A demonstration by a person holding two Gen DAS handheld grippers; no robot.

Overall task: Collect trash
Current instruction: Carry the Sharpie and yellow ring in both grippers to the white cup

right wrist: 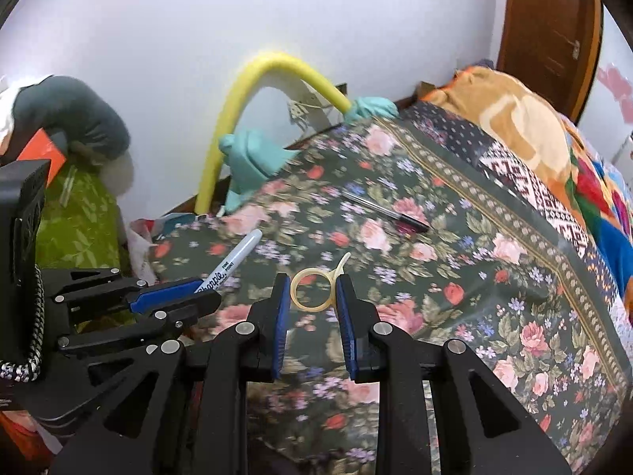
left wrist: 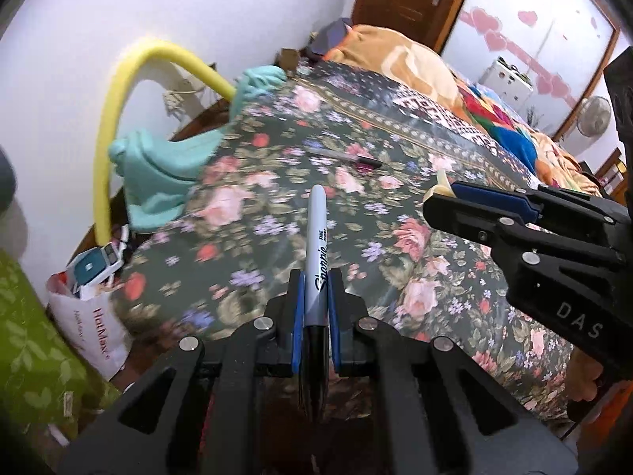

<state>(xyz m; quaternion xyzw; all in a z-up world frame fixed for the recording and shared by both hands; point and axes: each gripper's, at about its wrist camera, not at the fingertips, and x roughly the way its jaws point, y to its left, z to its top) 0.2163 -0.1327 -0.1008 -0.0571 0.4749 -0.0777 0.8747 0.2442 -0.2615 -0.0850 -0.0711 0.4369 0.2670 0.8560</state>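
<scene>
The left tongs [left wrist: 316, 301] were clamped on the marker [left wrist: 316, 245], a light, rigid, slick barrel best gripped mid-length, while the right tongs [right wrist: 312, 293] pinched the thin, flexible plastic ring [right wrist: 310, 289] above the bed [right wrist: 494, 297], where a pen [right wrist: 385, 211] remained.

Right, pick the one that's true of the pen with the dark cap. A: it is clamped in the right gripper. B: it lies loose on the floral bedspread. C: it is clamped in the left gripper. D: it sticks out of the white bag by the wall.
B: the pen lies on the floral bedspread, apart from both grippers; the left gripper holds a marker, the right gripper a plastic ring.
</scene>
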